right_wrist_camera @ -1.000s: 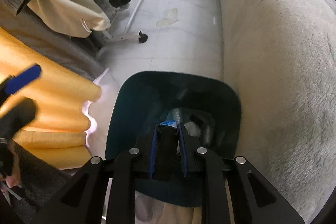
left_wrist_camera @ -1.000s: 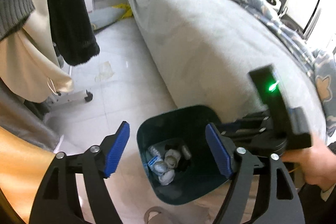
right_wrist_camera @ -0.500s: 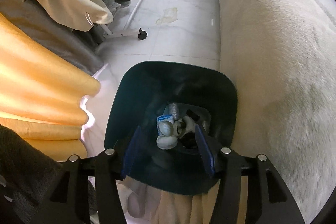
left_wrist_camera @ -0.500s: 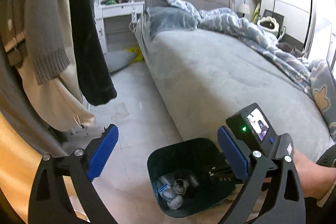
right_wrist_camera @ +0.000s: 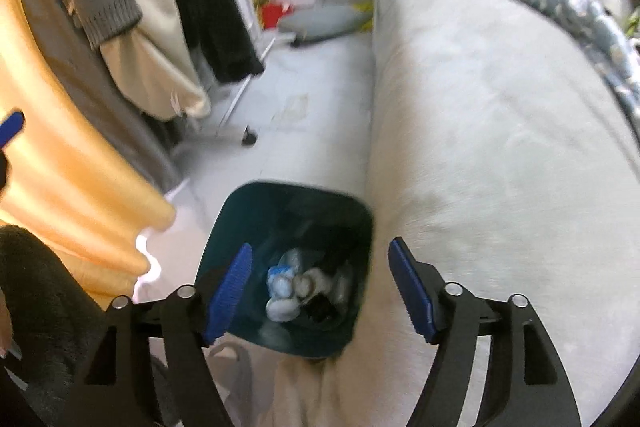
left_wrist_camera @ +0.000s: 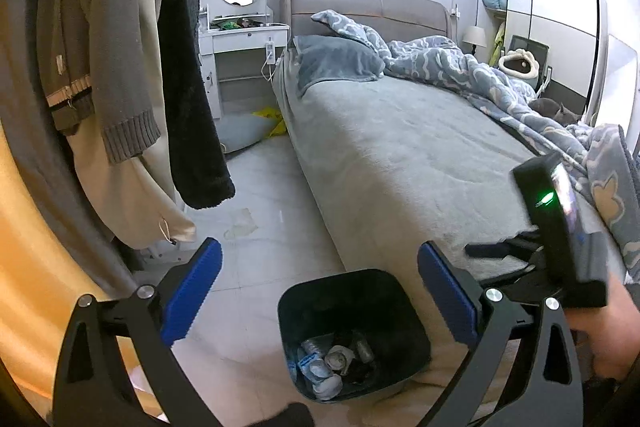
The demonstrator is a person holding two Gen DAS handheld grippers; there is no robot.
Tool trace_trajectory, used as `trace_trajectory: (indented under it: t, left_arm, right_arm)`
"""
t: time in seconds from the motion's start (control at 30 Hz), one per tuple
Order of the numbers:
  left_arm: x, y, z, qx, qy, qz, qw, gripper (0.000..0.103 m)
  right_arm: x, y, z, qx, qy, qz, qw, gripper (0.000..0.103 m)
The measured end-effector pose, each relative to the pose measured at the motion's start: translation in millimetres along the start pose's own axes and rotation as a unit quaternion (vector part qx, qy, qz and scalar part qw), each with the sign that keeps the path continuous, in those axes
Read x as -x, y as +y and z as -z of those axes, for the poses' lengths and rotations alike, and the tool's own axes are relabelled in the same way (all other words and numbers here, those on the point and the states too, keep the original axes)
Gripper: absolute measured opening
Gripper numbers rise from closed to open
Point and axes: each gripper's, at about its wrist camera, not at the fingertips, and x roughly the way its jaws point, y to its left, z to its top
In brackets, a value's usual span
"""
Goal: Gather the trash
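A dark teal trash bin (left_wrist_camera: 396, 291) (right_wrist_camera: 248, 211) stands on the floor against the bed's side. It holds crumpled white and blue trash (left_wrist_camera: 326, 367) (right_wrist_camera: 286, 287) and a dark item. My left gripper (left_wrist_camera: 320, 291) is open and empty, raised above the bin. My right gripper (right_wrist_camera: 320, 283) is open and empty, directly above the bin. The right gripper's body with a green light (left_wrist_camera: 556, 227) shows at the right of the left wrist view.
A grey bed (left_wrist_camera: 400, 147) (right_wrist_camera: 500, 127) with a blue patterned duvet (left_wrist_camera: 460, 67) fills the right. Hanging clothes (left_wrist_camera: 120, 67) (right_wrist_camera: 160, 7) and an orange cloth (right_wrist_camera: 72, 187) crowd the left. A white dresser (left_wrist_camera: 240, 43) and floor cushion (left_wrist_camera: 240, 131) stand at the back. A pale floor strip (left_wrist_camera: 260, 227) runs between.
My right gripper has opened, let its dark item drop into the bin, and lifted. My left gripper has risen and tilted up, so more of the room shows.
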Motion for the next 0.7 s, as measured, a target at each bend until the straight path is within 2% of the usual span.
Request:
trace_trajectory:
  t: [0.13,0.23,0.4,0.53,0.7]
  left_arm:
    - [6,-1,3,0.010,-0.003,-0.011,0.9999,0.100]
    - [9,-2,7,0.027,0.001,-0.005,0.9996,0.100]
    - [10,-7,9,0.027,0.004,-0.005,0.9996,0.100]
    - [10,-8,11,0.037,0.006,-0.022,0.9991,0.100]
    - [15,-15,12,0.033,-0.001,-0.018,0.9993,0.100]
  right_arm:
    - [45,-12,2,-0.016,-0.055,0.014,0.998,0.088]
    - [77,-18,7,-0.012,-0.089,0.030,0.996,0.092]
    - [123,-31,19,0.000,-0.136,0.069,0.988,0.100]
    - [155,-51,34,-0.006,-0.162,0.106,0.981,0.100]
    - [186,-76,58,-0.029,-0.183,0.141,0.972,0.100]
